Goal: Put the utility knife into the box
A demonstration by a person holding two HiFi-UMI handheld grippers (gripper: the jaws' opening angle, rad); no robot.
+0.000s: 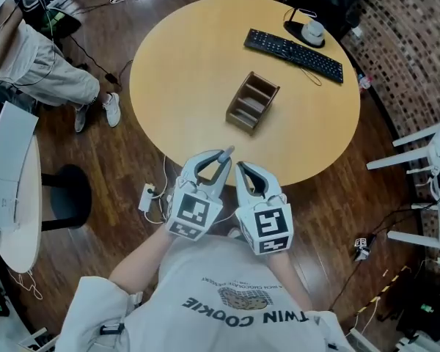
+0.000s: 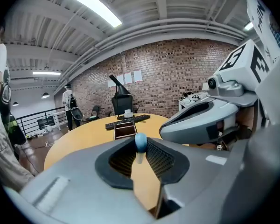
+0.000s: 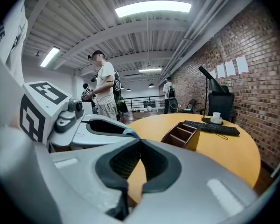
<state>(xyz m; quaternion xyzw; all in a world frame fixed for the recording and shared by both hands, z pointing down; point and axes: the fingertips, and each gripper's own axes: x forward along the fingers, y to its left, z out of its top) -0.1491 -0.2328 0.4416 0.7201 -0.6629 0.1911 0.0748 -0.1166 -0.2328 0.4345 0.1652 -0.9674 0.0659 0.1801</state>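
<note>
utility knife (image 2: 140, 142) sits clenched in our left gripper (image 1: 220, 161), blue end poking forward, we judge for feeding into the wooden box (image 1: 252, 103), which stands open-topped well in from the near edge of the round table (image 1: 183, 64). our right gripper (image 1: 240, 169) is clamped shut on nothing, just beside

Up on the head, looking steeply down at the round table (image 1: 183, 64) from far above. Down low, right behind each pair of jaws, looking out across the tabletop. In all three: table, box (image 1: 252, 102), keyboard (image 1: 293, 53).
</note>
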